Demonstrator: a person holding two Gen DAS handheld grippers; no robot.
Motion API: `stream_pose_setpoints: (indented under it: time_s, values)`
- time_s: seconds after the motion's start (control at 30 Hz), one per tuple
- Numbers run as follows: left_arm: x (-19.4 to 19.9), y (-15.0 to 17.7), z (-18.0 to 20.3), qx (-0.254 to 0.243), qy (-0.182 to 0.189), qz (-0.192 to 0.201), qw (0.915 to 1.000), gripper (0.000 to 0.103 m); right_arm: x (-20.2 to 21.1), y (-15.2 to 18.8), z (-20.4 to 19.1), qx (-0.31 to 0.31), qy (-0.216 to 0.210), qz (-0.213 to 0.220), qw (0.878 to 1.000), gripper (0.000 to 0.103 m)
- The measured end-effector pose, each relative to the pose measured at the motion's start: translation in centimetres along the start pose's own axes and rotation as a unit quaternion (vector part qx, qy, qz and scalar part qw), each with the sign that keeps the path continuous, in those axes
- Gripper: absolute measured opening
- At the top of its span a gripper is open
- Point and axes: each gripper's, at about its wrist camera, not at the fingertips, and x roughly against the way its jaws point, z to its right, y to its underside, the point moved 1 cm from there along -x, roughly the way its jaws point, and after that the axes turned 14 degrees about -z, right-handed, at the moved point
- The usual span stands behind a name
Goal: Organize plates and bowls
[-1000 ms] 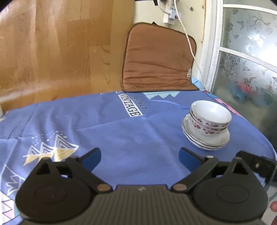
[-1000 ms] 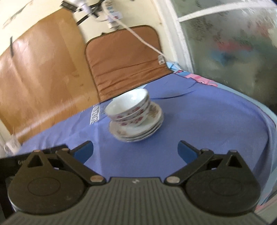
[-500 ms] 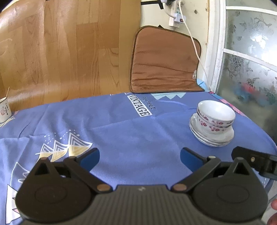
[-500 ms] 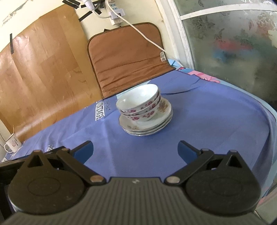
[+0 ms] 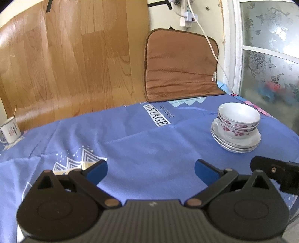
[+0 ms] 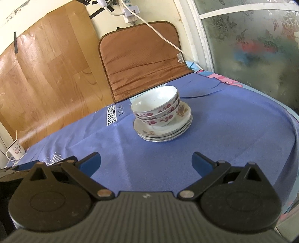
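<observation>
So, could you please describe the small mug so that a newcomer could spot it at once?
Follow the blue tablecloth to its far left edge, by the wooden panel. There stands the mug, white with a handle, alone, far from the stacked bowls.

- The small white enamel mug with a red print (image 5: 10,129) is cut by the left picture edge; its print is too small to read.
- Behind the frosted flower-pattern glass panel (image 6: 261,46), red and blue shapes are blurred beyond telling.
- The white power strip on the wall (image 5: 184,11) is cut by the top edge.
- How many thin white floral plates (image 6: 164,133) lie stacked under the bowls cannot be counted.
</observation>
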Motion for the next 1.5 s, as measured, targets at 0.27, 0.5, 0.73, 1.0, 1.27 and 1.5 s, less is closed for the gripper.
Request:
stream_pose_setpoints:
  time_s: [0.27, 0.5, 0.73, 1.0, 1.27, 1.5]
  values:
    - [0.9, 0.2, 0.2, -0.005, -0.011, 0.013, 0.9998, 0.103, -0.2, -0.1, -0.1, 0.001, -0.003, -0.003, 1.000, 0.103]
    - [1.0, 0.1, -0.2, -0.001, -0.007, 0.010, 0.9999, 0.103, -0.2, -0.1, -0.2, 0.001, -0.003, -0.001, 1.000, 0.103]
    - [0.6, 0.1, -0.2, 0.000, -0.009, 0.000, 1.0000, 0.103, -0.3, -0.2, -0.2, -0.002, -0.003, 0.002, 1.000, 0.103]
    - [0.0, 0.3, 0.1, -0.006, -0.007, -0.011, 0.9999, 0.103, -0.5, -0.1, 0.0, -0.010, -0.005, -0.007, 1.000, 0.103]
    - [-0.3, 0.4, 0.5, -0.014, -0.003, -0.012, 0.9998, 0.103, -0.7, -0.1, 0.4, -0.019, -0.003, -0.007, 1.000, 0.103]
    - [-0.3, 0.5, 0.7, -0.017, 0.015, -0.005, 0.9997, 0.103, -0.7, -0.1, 0.7, -0.026, -0.002, -0.005, 1.000, 0.103]
